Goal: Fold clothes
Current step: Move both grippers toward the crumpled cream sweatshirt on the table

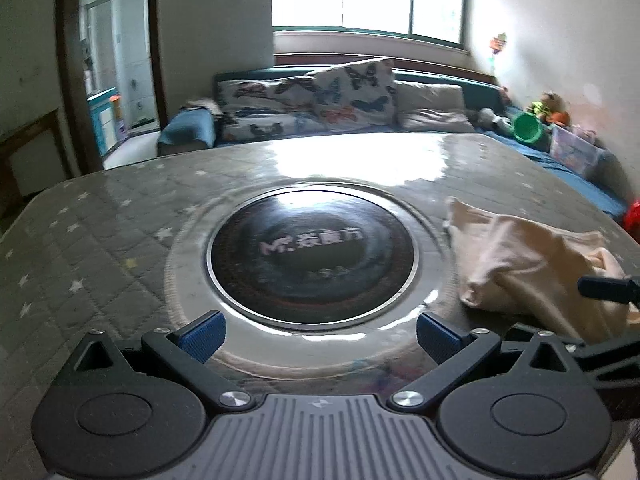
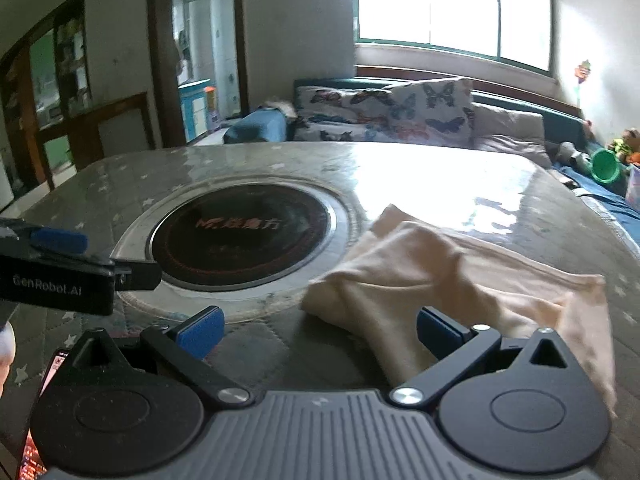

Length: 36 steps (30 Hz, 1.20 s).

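- While the left wrist view is looking forward, the left claw [image 1: 318, 334] is hovering with its two blue pads spread apart, gripping nothing, over one round black cooktop [image 1: 312, 254] set into the quilted surface [image 1: 100, 232].
- One cream garment [image 1: 524, 264] is lying crumpled on that surface, to the right of the cooktop.
- Two butterfly pillows [image 1: 308, 100] are sitting on the sofa behind.
- From the right wrist view, the right claw [image 2: 318, 334] is gaping wide and empty, its right pad just beside the one garment [image 2: 452, 280].
- One phone [image 2: 44, 400] is showing at the lower left.
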{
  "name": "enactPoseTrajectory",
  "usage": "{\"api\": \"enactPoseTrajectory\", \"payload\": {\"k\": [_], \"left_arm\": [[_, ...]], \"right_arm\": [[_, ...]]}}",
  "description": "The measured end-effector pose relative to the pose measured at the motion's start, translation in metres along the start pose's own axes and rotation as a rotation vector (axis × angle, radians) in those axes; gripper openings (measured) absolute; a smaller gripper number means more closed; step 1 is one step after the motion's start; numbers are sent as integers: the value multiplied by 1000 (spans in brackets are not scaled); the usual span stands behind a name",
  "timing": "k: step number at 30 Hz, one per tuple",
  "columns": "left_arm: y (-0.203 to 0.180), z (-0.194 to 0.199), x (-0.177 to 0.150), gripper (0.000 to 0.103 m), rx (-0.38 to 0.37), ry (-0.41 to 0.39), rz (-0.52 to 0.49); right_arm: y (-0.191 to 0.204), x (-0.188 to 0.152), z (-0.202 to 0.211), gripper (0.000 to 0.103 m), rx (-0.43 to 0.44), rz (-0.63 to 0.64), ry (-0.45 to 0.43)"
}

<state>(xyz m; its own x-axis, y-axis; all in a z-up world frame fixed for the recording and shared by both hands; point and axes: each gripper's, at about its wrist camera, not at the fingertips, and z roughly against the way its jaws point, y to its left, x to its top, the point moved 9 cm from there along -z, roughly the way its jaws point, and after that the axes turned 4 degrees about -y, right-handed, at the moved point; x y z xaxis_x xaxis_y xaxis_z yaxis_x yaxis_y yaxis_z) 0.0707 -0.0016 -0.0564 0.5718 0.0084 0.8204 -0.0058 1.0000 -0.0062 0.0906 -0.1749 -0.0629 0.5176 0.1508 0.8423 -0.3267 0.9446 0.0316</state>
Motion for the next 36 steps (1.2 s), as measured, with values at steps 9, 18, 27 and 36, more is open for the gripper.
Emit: {"api": "enactPoseTrajectory", "payload": {"k": [9,18,27,36], "left_arm": [[-35,-14,3,103,14,84,9],[-88,26,-9,103,-53,7,-112],[-124,47,-25,103,-128,4,-194],[-152,57,-38,103,-168,11,-258]], "right_arm": [[-23,-10,26,103,-12,-56,-27],[-24,-38,52,103,-77,-60,-22],[-26,-52,74,103,-95,-65,-36],[-37,-67,97,103,-139,-88,-59]]}}
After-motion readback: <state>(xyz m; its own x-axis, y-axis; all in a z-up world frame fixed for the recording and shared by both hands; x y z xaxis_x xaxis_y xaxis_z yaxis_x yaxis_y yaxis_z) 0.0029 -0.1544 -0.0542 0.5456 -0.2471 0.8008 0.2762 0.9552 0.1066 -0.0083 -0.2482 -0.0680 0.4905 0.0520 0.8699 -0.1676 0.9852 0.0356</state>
